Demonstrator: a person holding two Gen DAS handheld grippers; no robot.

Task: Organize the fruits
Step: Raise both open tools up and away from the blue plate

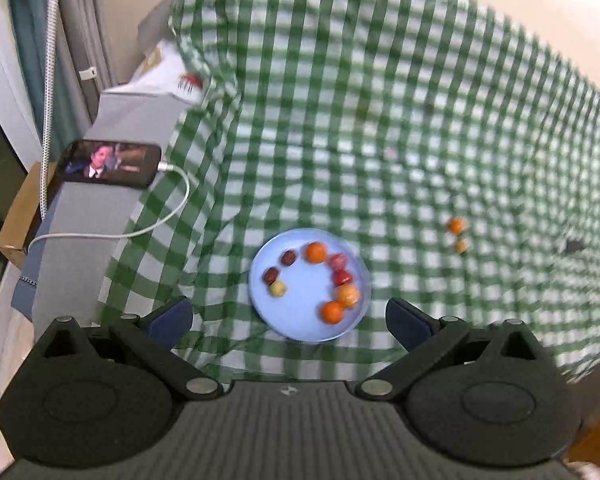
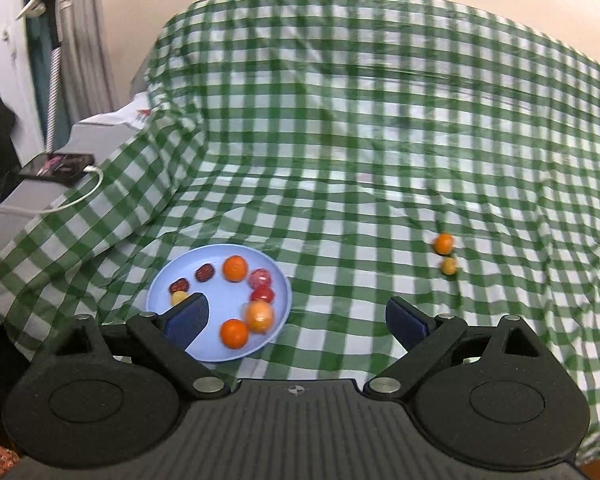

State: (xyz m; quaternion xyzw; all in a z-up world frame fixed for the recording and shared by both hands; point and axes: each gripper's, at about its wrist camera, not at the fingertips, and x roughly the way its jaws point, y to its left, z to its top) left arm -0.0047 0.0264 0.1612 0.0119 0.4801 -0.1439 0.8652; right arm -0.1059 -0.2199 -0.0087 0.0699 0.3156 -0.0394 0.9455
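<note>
A light blue plate (image 1: pixel 300 320) (image 2: pixel 216 350) lies on the green checked cloth and holds several small fruits in a ring: oranges (image 1: pixel 316 252) (image 2: pixel 235 268), red fruits (image 1: pixel 342 278) (image 2: pixel 262 294), dark dates (image 1: pixel 289 257) (image 2: pixel 205 273) and a small yellow one (image 1: pixel 278 289) (image 2: pixel 177 298). Off the plate to the right lie a loose orange (image 1: pixel 455 225) (image 2: pixel 443 243) and a small yellow fruit (image 1: pixel 460 245) (image 2: pixel 448 266), touching. My left gripper (image 1: pixel 289 322) hangs open high above the plate, nothing between its jaws. My right gripper (image 2: pixel 296 320) is open and empty, over the plate's right part.
A phone (image 1: pixel 110 163) (image 2: pixel 58 170) with a lit screen and a white cable (image 1: pixel 172 204) lies on a grey ledge at the left. A small dark object (image 1: pixel 574 245) sits on the cloth at far right. The cloth (image 1: pixel 380 120) is wrinkled and runs back to a cream wall.
</note>
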